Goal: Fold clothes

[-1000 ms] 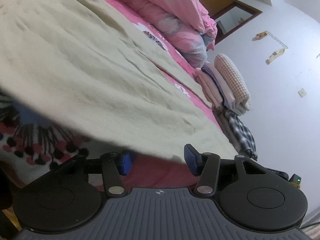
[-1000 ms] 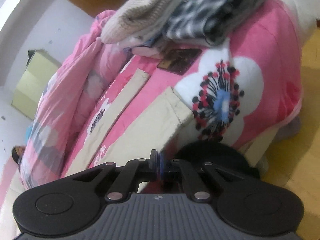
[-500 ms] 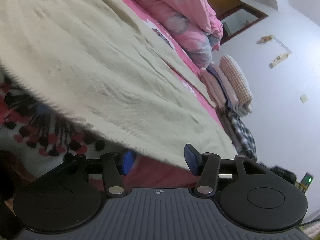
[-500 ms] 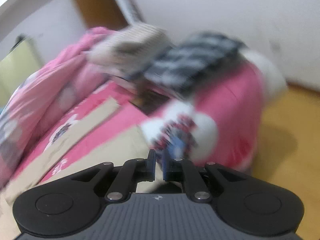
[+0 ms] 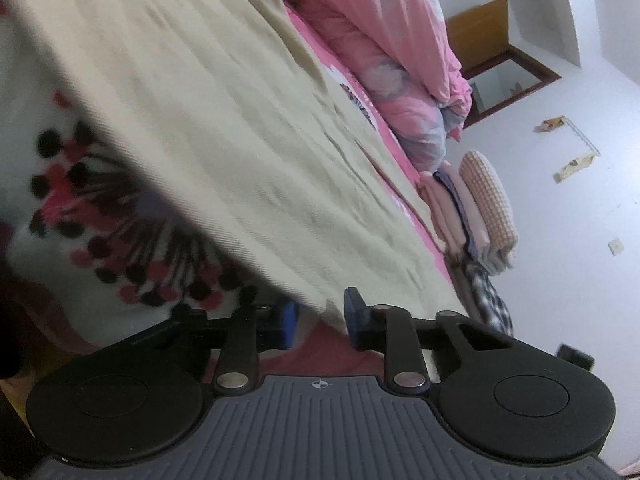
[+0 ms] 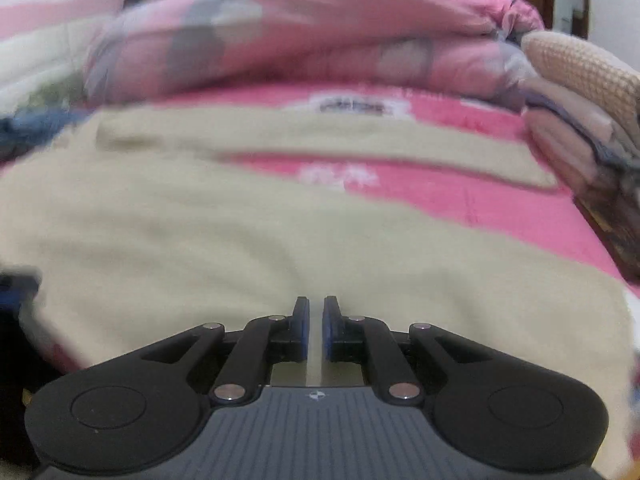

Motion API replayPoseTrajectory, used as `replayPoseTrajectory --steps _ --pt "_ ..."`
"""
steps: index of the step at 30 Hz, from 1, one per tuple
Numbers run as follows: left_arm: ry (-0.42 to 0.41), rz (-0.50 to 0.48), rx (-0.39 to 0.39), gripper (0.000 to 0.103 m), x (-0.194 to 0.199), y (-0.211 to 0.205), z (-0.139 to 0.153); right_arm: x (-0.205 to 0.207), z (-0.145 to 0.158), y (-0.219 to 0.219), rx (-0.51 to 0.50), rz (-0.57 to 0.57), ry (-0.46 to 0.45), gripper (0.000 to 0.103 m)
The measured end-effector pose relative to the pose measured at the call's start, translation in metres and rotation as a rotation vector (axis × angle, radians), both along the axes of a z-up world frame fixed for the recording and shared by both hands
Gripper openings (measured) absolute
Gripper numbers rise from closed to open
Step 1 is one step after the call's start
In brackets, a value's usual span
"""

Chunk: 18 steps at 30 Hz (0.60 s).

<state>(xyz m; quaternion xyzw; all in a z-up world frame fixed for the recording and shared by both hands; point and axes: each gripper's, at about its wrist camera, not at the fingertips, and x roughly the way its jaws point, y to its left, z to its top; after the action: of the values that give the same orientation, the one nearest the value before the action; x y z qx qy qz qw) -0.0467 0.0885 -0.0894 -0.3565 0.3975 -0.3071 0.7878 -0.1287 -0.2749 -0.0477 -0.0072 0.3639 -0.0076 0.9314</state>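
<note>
The beige garment [image 5: 224, 152] lies spread flat across the pink bedsheet [image 5: 348, 92], its near hem running along the bed's front edge above a white patch printed with a red and black flower [image 5: 108, 216]; in the right wrist view the same cloth [image 6: 240, 232] fills the foreground, blurred, with a strip of pink sheet showing between two of its parts; the left gripper [image 5: 318, 314] sits at the hem, its jaws closing with the cloth's edge hanging between the blue pads, which do not yet press on it; the right gripper [image 6: 316, 330] hovers over the garment with its jaws nearly together, a narrow gap left between the pads and nothing clearly pinched in it; a bunched pink quilt [image 5: 400, 40] lies along the far side of the bed; a stack of folded clothes [image 5: 472, 208] topped by a waffle-knit piece rests at the far end, and a plaid item [image 5: 488, 300] lies just beside it, nearer the gripper; a wood-framed opening [image 5: 508, 76] is set in the white wall behind
</note>
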Motion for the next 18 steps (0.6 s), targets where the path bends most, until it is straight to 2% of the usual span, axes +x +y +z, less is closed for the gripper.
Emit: replayPoseTrajectory --steps 2,4,6,9,11,13,16,18 --pt "-0.004 -0.003 -0.011 0.022 0.0 0.003 -0.002 -0.014 0.006 -0.003 -0.009 -0.039 0.071 0.007" --pt "-0.012 -0.004 -0.013 0.022 0.0 0.005 -0.002 -0.016 0.015 -0.006 -0.013 -0.077 0.104 0.008" --pt "-0.024 -0.001 -0.008 0.022 -0.002 0.006 -0.001 -0.009 0.03 0.002 0.012 -0.047 0.035 0.008" --pt "-0.054 0.016 0.012 0.022 -0.008 0.005 0.002 0.022 0.042 0.032 0.087 0.104 -0.1 0.008" --pt "-0.062 0.03 0.022 0.022 -0.01 0.008 0.003 0.046 0.03 0.058 0.104 0.209 -0.131 0.008" --pt "-0.069 0.05 0.022 0.022 -0.013 0.014 0.003 0.053 0.011 0.07 0.142 0.25 -0.083 0.008" --pt "-0.099 0.082 0.005 0.023 -0.016 0.028 0.003 0.031 -0.006 0.072 0.198 0.272 -0.047 0.008" --pt "-0.111 0.104 -0.029 0.031 -0.016 0.039 0.003 0.012 -0.004 0.068 0.199 0.313 -0.006 0.008"
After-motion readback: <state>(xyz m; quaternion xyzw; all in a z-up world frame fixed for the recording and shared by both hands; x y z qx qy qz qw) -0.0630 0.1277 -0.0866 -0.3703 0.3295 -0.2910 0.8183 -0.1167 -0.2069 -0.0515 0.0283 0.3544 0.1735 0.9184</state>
